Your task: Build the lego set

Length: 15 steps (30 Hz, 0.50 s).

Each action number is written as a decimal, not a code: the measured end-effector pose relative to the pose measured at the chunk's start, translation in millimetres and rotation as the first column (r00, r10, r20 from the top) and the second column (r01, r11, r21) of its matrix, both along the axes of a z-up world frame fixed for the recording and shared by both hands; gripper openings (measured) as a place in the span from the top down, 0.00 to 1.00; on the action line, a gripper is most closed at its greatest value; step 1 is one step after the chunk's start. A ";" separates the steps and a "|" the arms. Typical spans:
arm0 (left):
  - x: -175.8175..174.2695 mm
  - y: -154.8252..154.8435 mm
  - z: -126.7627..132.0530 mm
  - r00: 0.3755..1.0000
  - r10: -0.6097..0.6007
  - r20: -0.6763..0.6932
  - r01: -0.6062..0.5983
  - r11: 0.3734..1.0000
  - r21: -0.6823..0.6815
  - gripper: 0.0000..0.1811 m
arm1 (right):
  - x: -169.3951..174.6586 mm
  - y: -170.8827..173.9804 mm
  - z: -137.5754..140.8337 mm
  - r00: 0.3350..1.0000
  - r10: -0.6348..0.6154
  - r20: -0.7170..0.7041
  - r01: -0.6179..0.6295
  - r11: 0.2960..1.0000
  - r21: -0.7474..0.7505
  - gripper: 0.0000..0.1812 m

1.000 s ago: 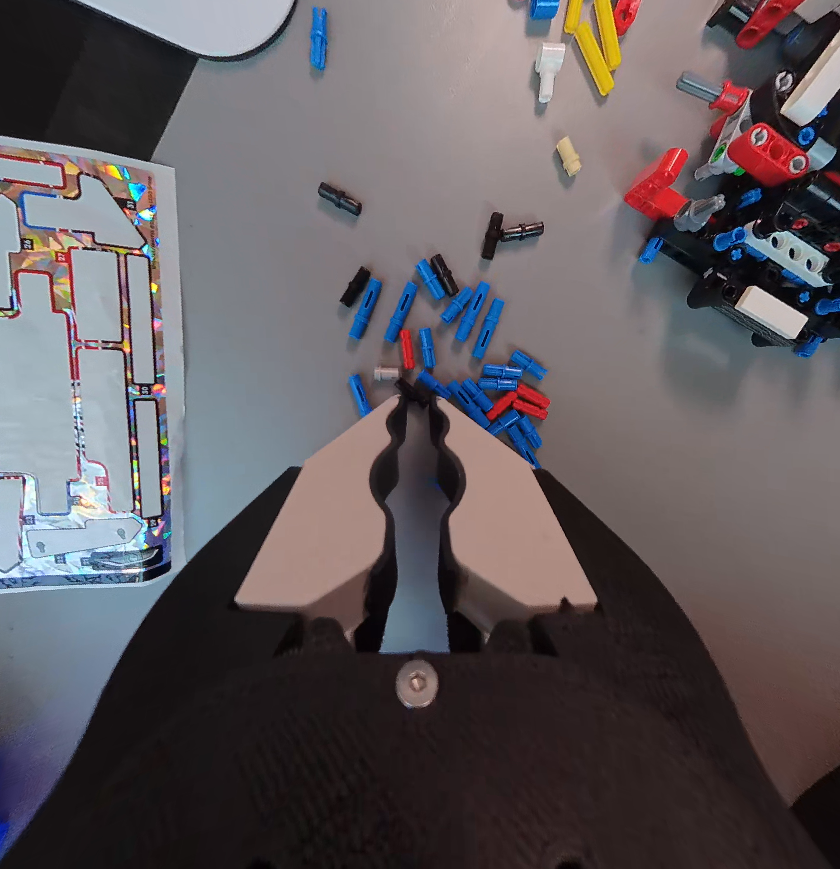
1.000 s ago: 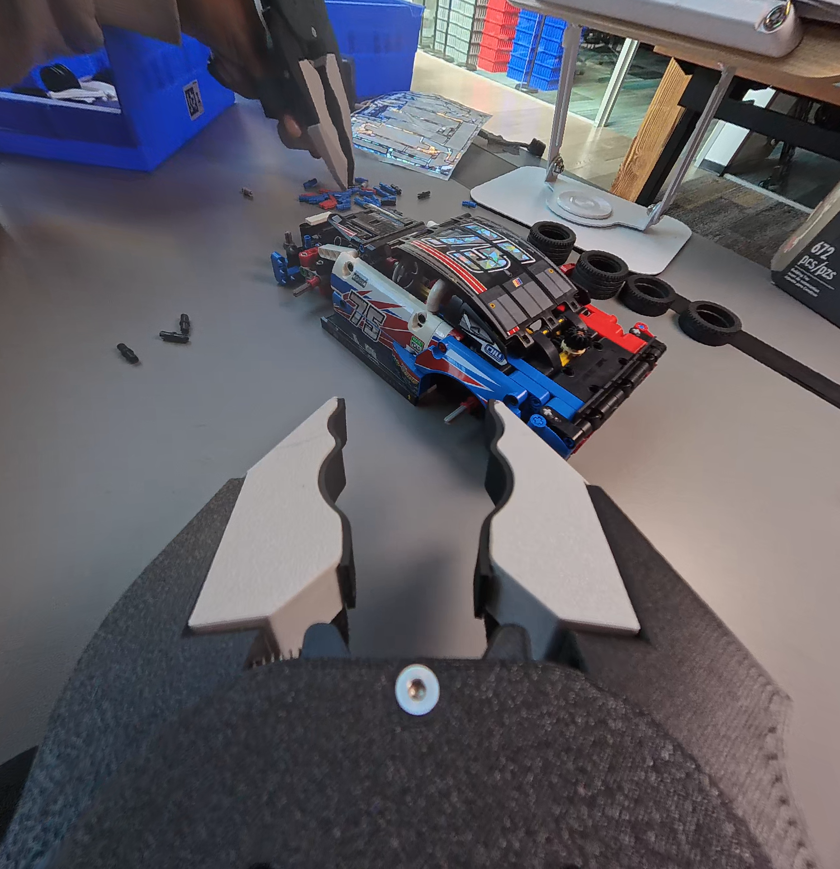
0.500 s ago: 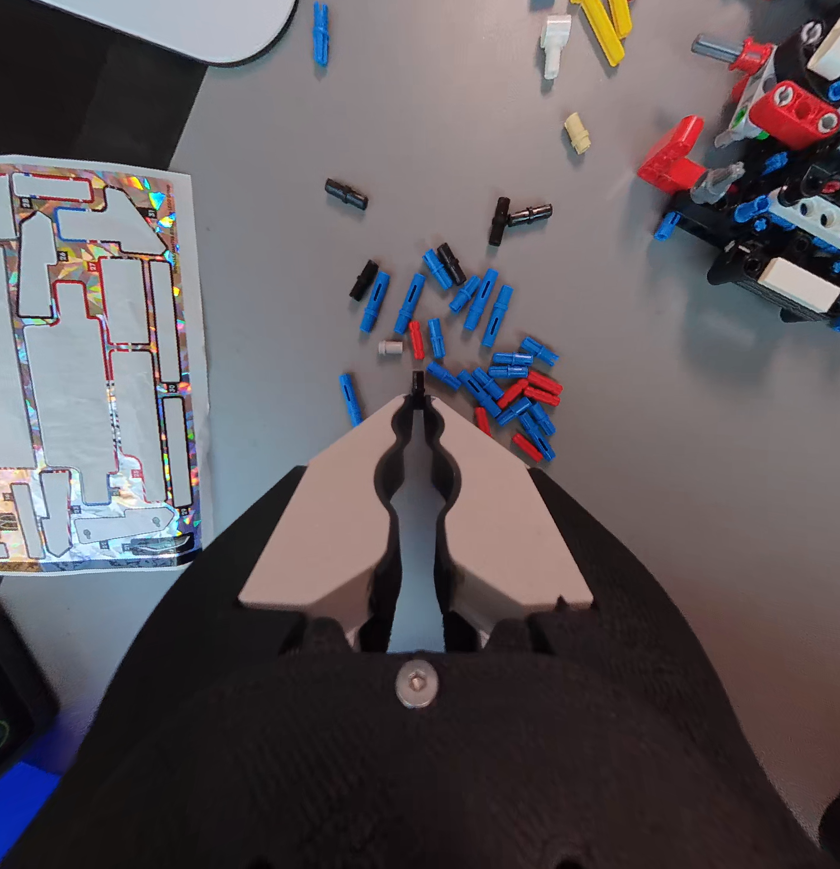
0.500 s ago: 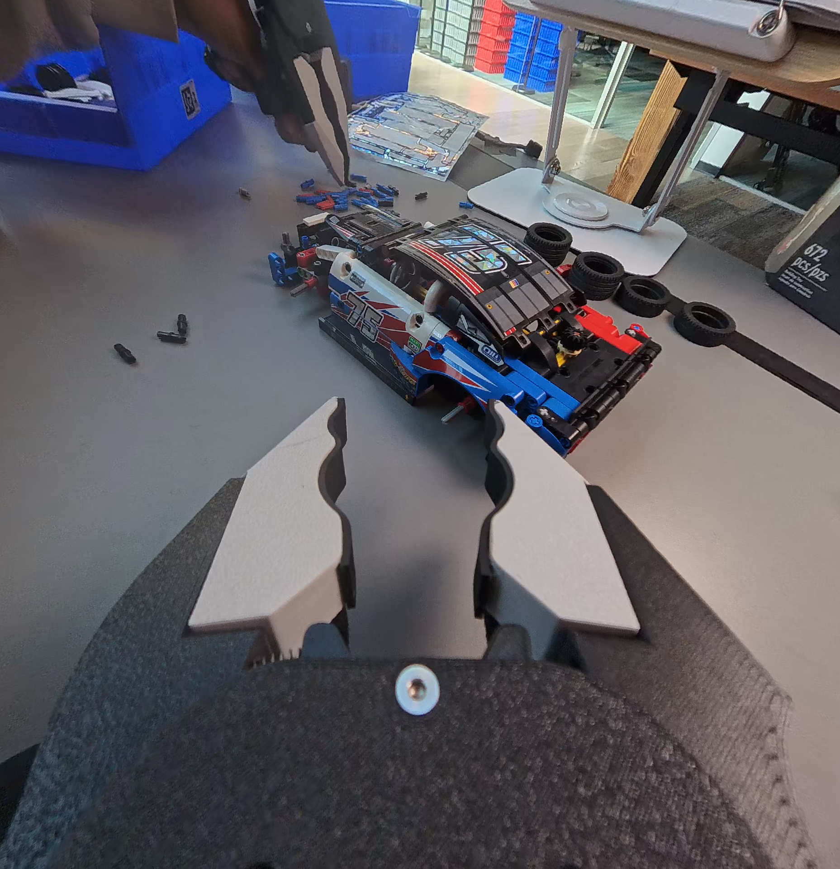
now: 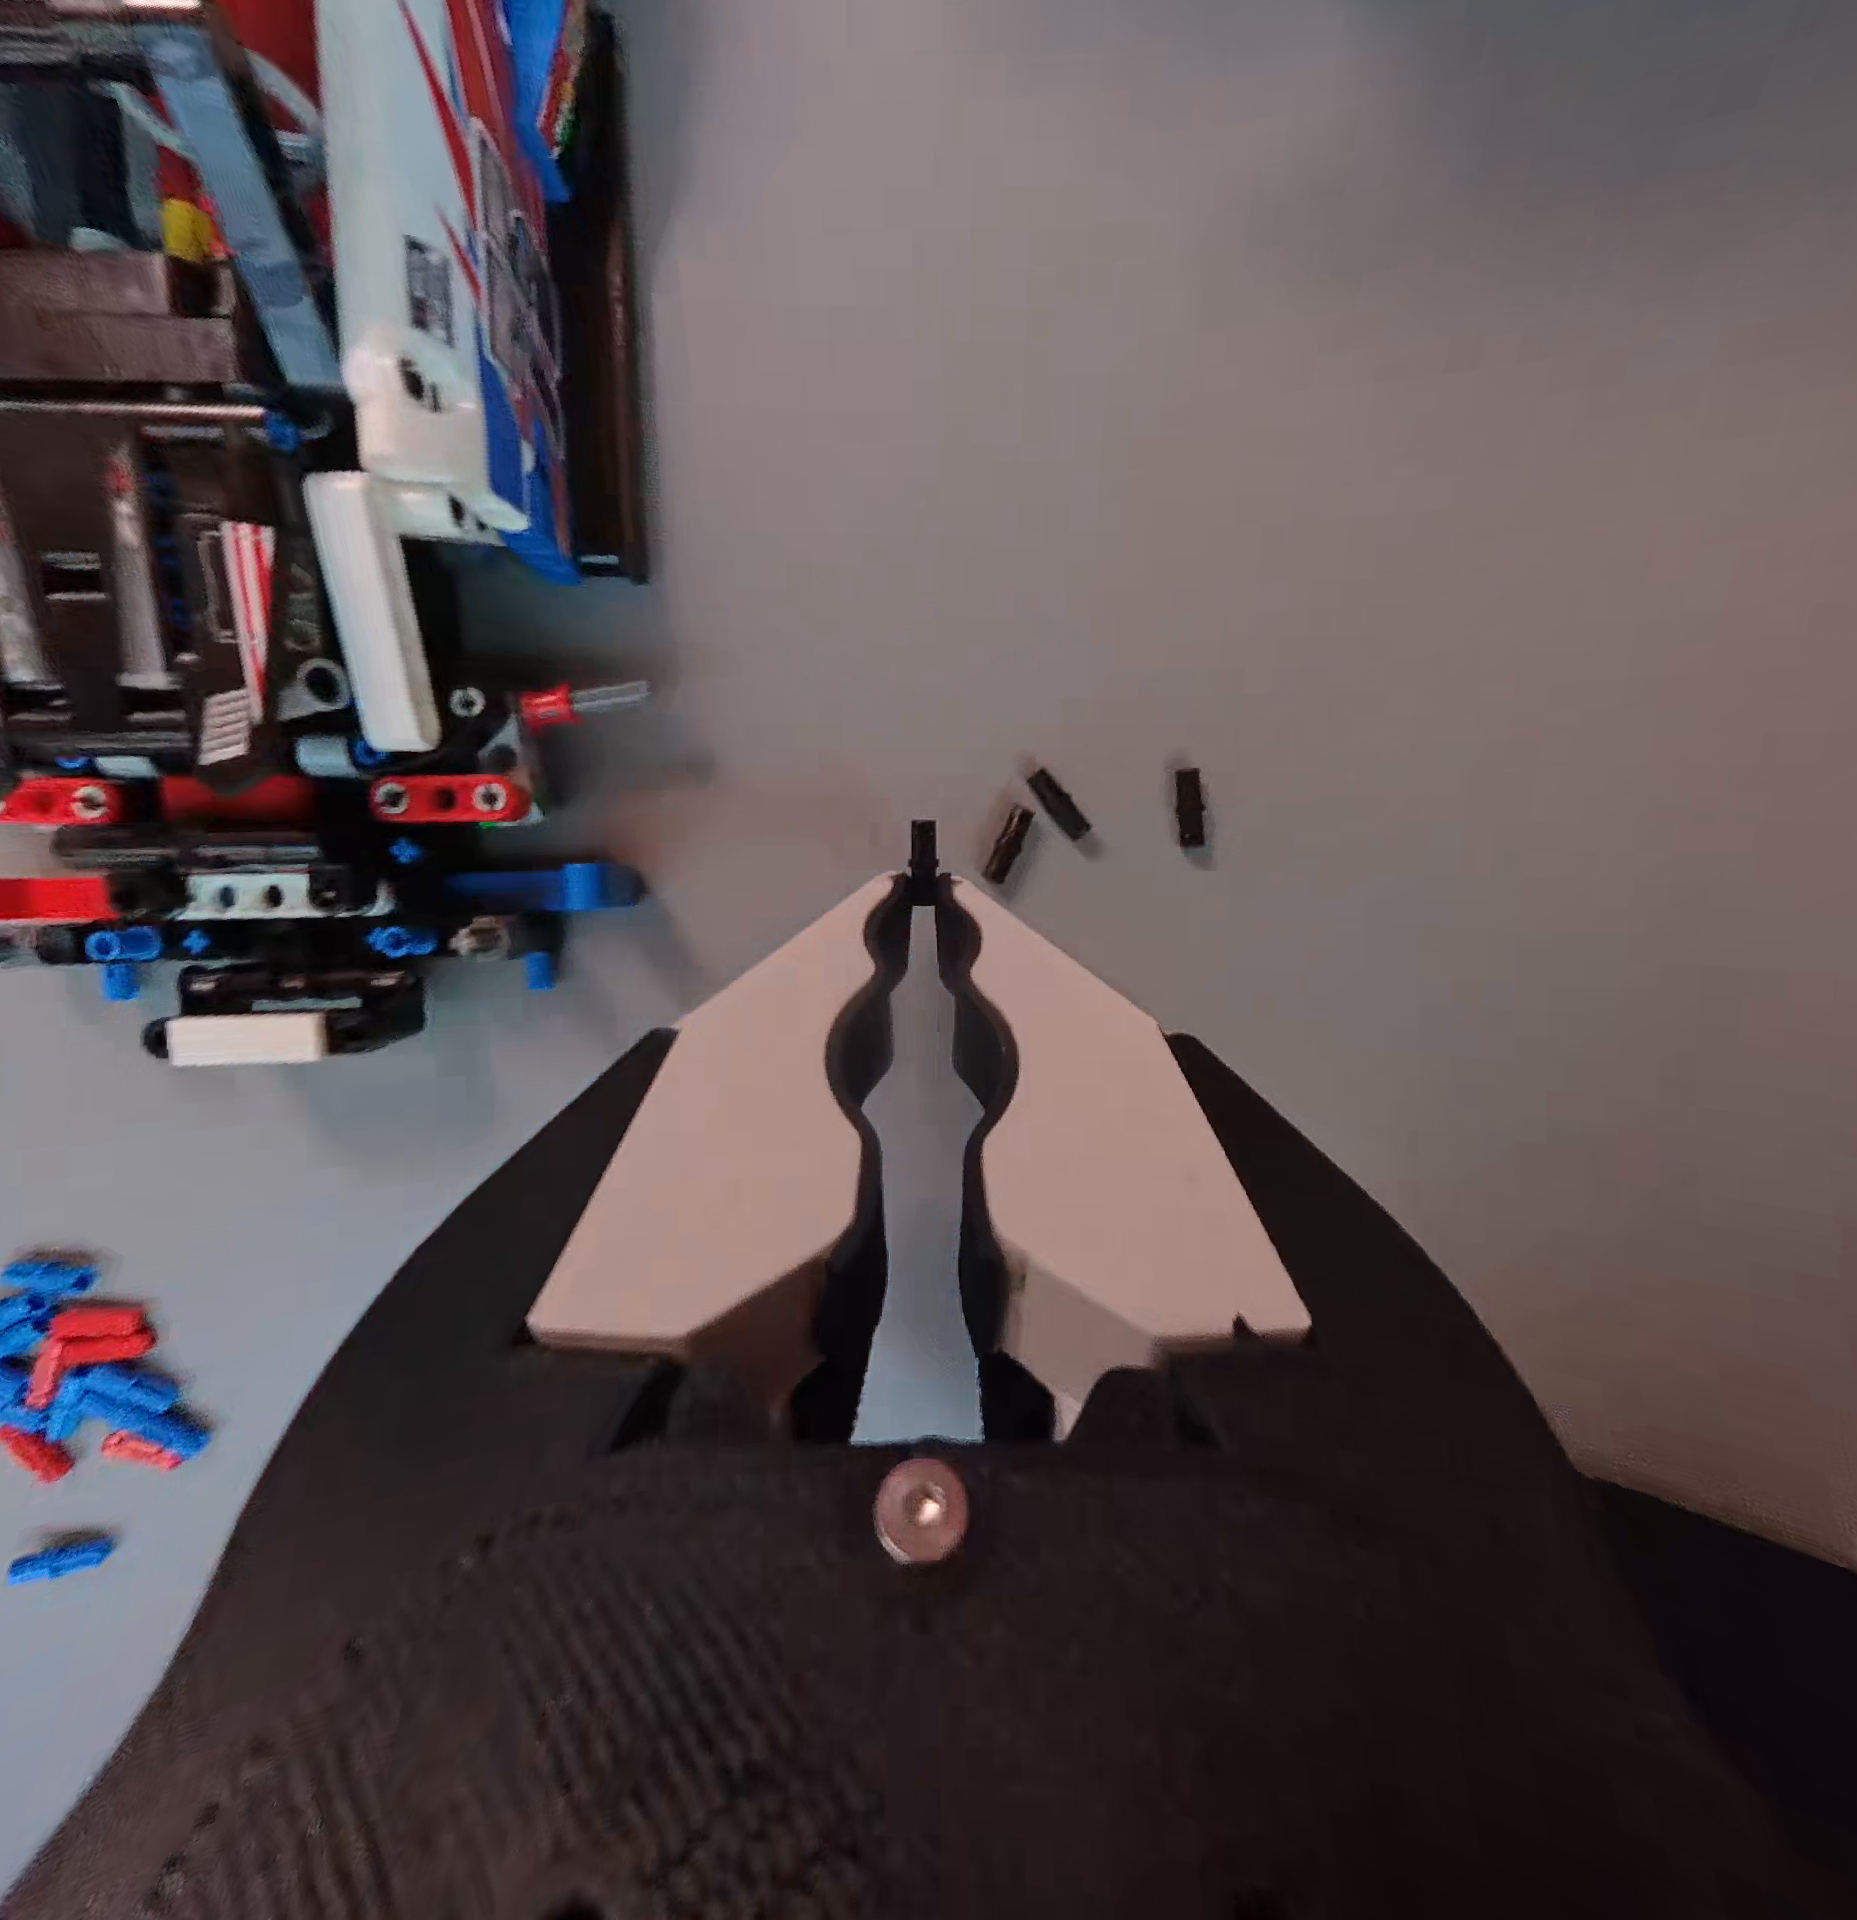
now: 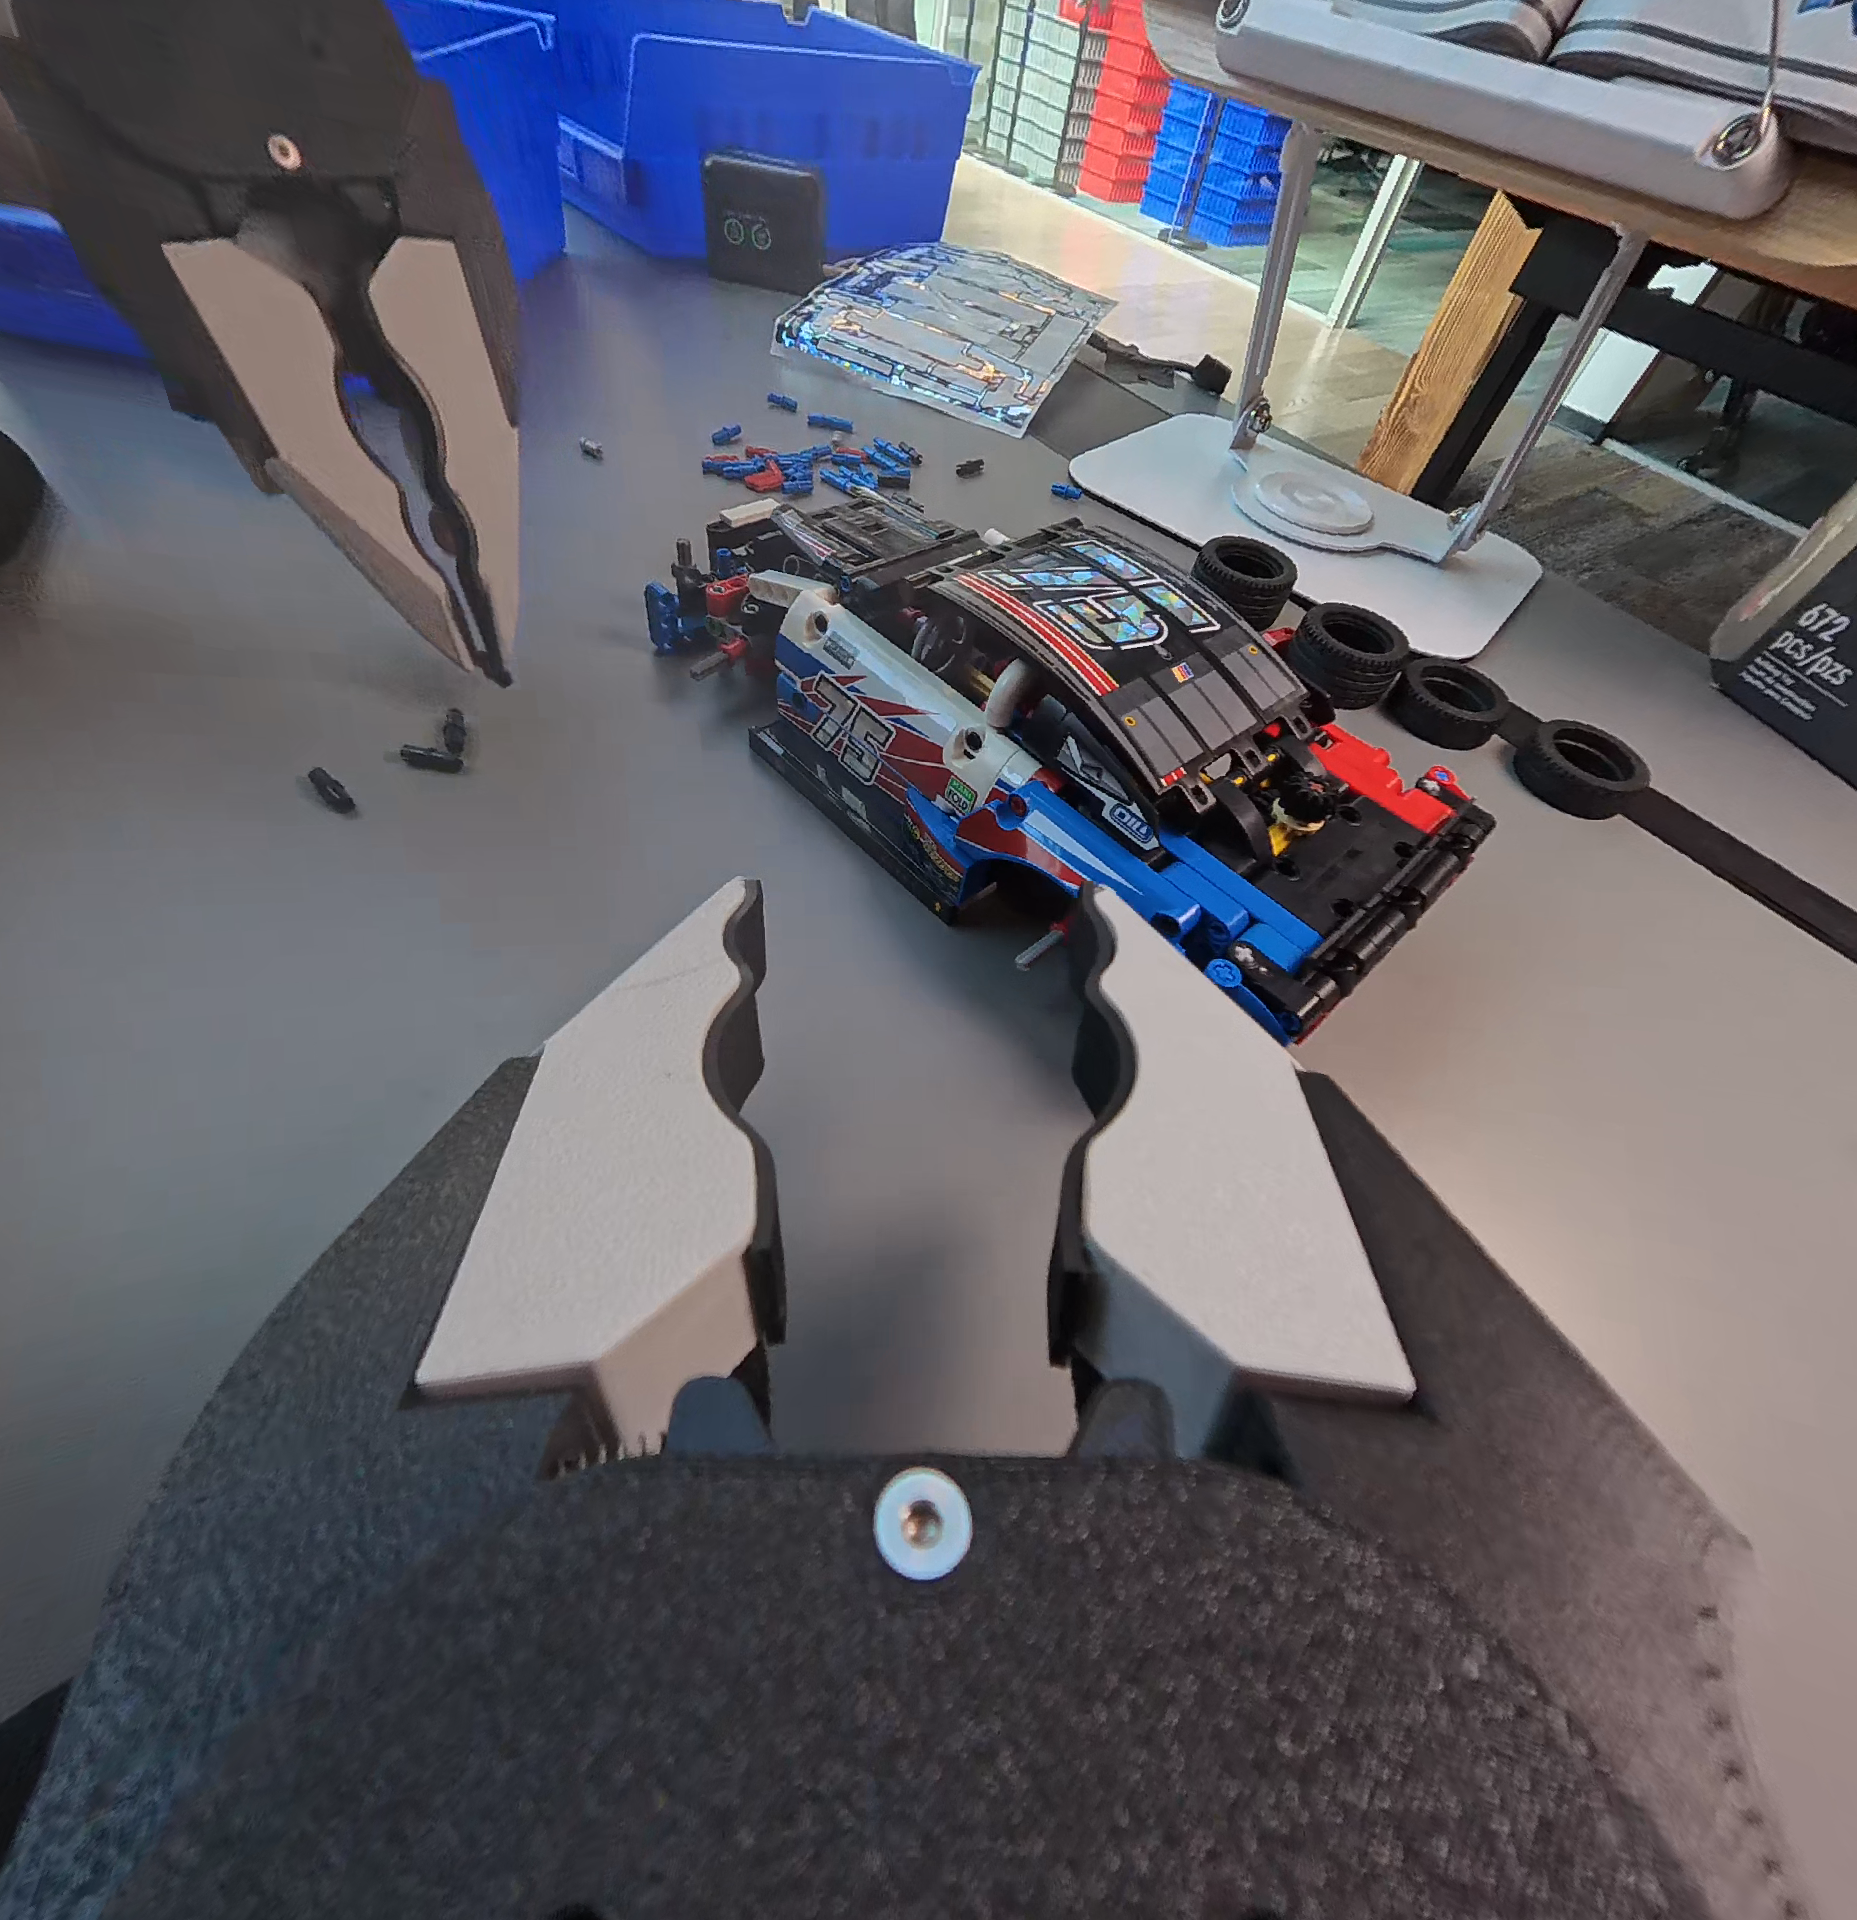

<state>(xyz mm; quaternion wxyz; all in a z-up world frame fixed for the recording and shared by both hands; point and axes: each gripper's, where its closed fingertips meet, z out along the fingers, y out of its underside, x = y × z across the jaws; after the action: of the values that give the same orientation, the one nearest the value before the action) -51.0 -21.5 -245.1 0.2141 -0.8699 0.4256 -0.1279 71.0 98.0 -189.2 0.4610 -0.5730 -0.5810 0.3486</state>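
Note:
My left gripper [image 5: 922, 881] is shut on a small black pin [image 5: 922, 850] and holds it just above the grey table, beside three loose black pins [image 5: 1057, 802]. It also shows in the right wrist view [image 6: 488, 665], hovering over those pins [image 6: 430, 756]. The part-built race car [image 6: 1059, 727] in blue, white, red and black lies mid-table; its front end fills the left of the left wrist view [image 5: 280, 623]. My right gripper [image 6: 919, 925] is open and empty, just short of the car's near side.
A heap of blue and red pins [image 6: 810, 468] lies behind the car, also in the left wrist view [image 5: 72, 1361]. Several black tyres [image 6: 1350, 655], a sticker sheet [image 6: 945, 332], a stand's white base [image 6: 1308, 520], blue bins [image 6: 758, 114] and a dark box [image 6: 1807, 644] ring the table. My hands' fingertips stand some 20 centimeters from each other.
My left gripper lifted a black pin out of the pin heap and carried it across the front of the car to the three loose black pins. The right gripper barely moved.

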 end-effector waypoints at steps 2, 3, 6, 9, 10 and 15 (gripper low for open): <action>8.1 -2.2 -6.6 1.000 -0.006 0.008 0.006 1.000 -0.004 0.99 | 1.0 1.3 2.3 1.000 -0.008 -0.010 0.008 1.000 -0.002 0.68; 9.2 -2.7 -9.4 1.000 -0.010 0.001 0.010 1.000 -0.002 0.99 | 1.5 1.9 3.2 1.000 -0.011 -0.013 0.011 1.000 -0.002 0.68; 13.2 -5.7 -11.8 1.000 -0.023 0.007 0.023 1.000 -0.010 0.99 | 2.5 2.7 3.8 1.000 -0.016 -0.016 0.016 1.000 -0.001 0.68; 16.8 -8.4 -12.1 0.999 -0.031 0.023 0.032 0.999 -0.015 0.98 | 2.5 2.7 2.6 1.000 -0.016 -0.012 0.016 1.000 0.000 0.68; 18.5 -9.5 -12.0 0.999 -0.033 0.036 0.033 0.999 -0.021 0.98 | 2.3 2.6 2.0 1.000 -0.015 -0.009 0.015 1.000 -0.001 0.68; 22.7 -10.5 -6.3 0.995 -0.030 0.092 0.033 0.999 -0.024 0.94 | 1.9 2.9 -1.4 1.000 -0.011 0.001 0.011 1.000 -0.006 0.68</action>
<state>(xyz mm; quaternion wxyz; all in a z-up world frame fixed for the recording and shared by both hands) -28.3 -32.0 -251.4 0.2200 -0.8589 0.4274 -0.1764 72.9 100.9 -190.6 0.4609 -0.5778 -0.5769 0.3478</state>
